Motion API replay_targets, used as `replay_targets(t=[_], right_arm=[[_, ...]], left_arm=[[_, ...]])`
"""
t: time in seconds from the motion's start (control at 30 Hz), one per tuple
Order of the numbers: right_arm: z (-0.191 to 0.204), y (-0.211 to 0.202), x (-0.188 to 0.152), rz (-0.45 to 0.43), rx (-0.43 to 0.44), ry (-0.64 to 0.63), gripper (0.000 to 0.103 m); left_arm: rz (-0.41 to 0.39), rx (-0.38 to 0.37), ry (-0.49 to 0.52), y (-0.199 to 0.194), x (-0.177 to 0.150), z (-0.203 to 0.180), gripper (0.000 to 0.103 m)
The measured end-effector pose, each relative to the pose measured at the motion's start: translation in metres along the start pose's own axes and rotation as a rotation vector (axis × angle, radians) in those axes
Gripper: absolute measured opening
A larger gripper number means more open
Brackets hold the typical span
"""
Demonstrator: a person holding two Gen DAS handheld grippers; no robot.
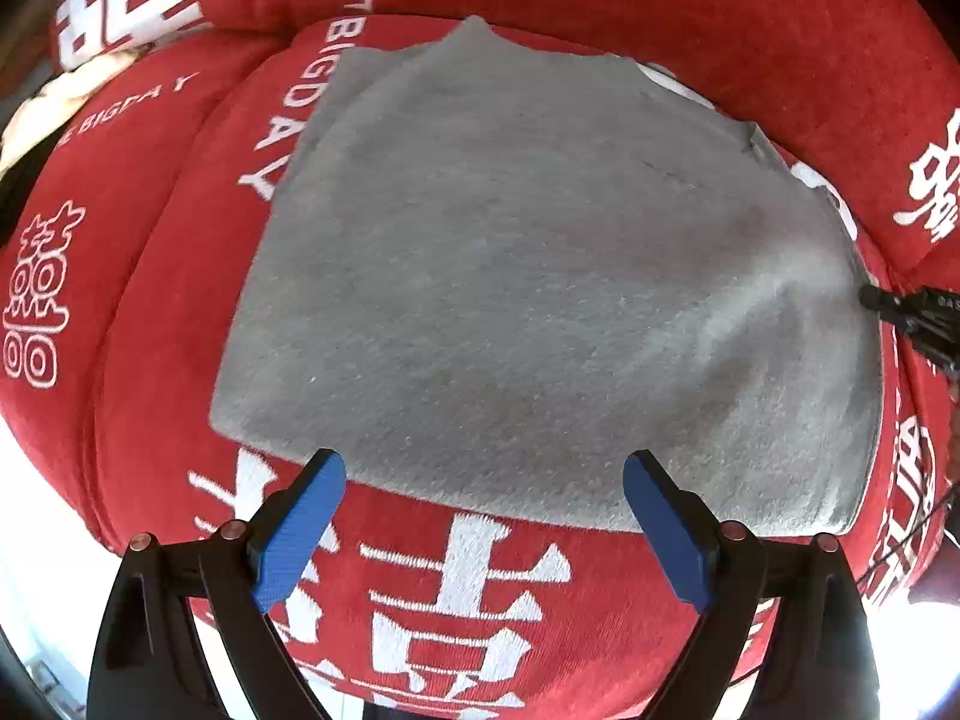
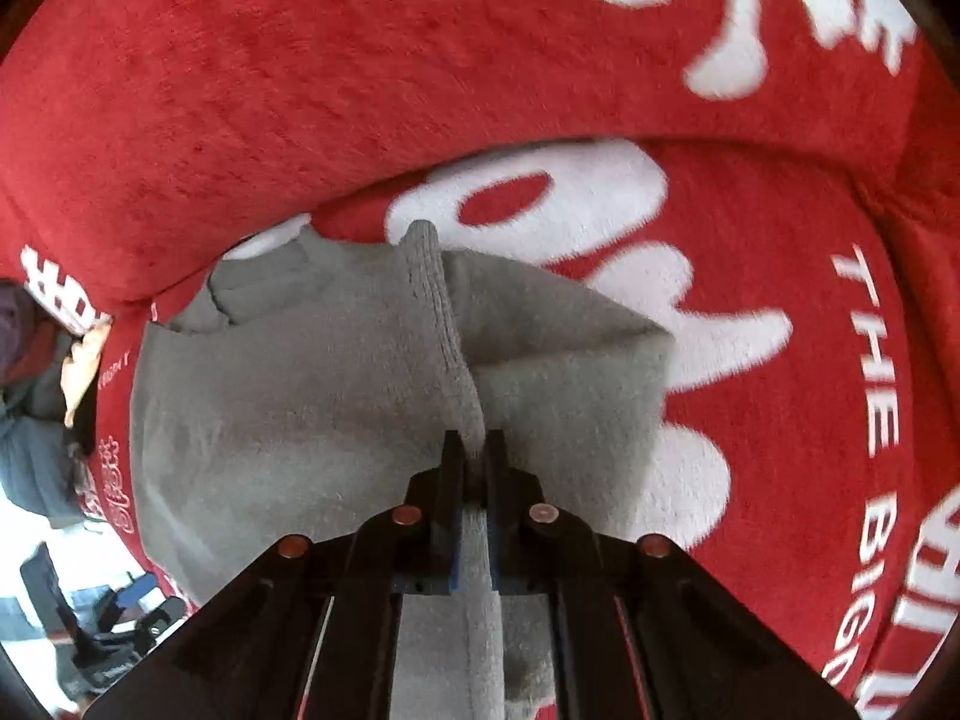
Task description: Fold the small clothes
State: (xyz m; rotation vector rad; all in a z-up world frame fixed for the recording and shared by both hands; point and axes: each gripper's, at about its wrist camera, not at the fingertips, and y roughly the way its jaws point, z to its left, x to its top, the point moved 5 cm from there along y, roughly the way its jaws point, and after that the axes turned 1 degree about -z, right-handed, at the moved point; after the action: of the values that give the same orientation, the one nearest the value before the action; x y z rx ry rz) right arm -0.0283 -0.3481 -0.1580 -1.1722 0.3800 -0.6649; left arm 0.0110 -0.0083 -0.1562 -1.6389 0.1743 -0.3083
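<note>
the right claw (image 2: 474,450) is clenched on a raised ridge of the grey garment (image 2: 288,408), its two black fingers (image 2: 451,462) pressed close together with a thin band of grey cloth pinched between them. from the grip the ridge runs away from the camera as a narrow ribbed strip and ends near the garment's far edge. to either side of it the cloth slopes down and lies flat on the red sofa seat (image 2: 798,372), which carries large white characters and the words "the big". behind the garment rises the red backrest cushion (image 2: 270,90).

the left claw (image 1: 483,516) is released, its blue pads (image 1: 300,528) spread wide apart and hanging above the near edge of the grey garment (image 1: 510,300) with nothing between them. in this view the garment lies spread as a broad, roughly square sheet in the middle of the red sofa seat (image 1: 156,312), covering part of the white lettering. at its right edge the cloth is drawn up into a soft fold toward the black tip of the right claw (image 1: 882,303), which enters from the frame's right side.
</note>
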Motion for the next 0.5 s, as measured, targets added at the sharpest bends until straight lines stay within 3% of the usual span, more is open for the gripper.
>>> replay_targets(t=[0.2, 0.27, 0.4, 0.5], right_arm=[[0.001, -0.025, -0.022, -0.009, 0.033, 0.022, 0.012], [0.008, -0.030, -0.034, -0.002, 0.050, 0.003, 0.016], [0.035, -0.028, -0.059, 0.032, 0.121, -0.026, 0.036], [0.064, -0.018, -0.077, 0.059, 0.168, -0.050, 0.037]], left_arm=[[-0.011, 0.008, -0.035, -0.007, -0.005, 0.013, 0.094], [-0.017, 0.007, -0.048, -0.009, -0.007, 0.020, 0.094], [-0.021, 0.005, -0.083, -0.010, -0.015, 0.039, 0.094], [-0.022, -0.002, -0.101, -0.009, -0.018, 0.050, 0.094]])
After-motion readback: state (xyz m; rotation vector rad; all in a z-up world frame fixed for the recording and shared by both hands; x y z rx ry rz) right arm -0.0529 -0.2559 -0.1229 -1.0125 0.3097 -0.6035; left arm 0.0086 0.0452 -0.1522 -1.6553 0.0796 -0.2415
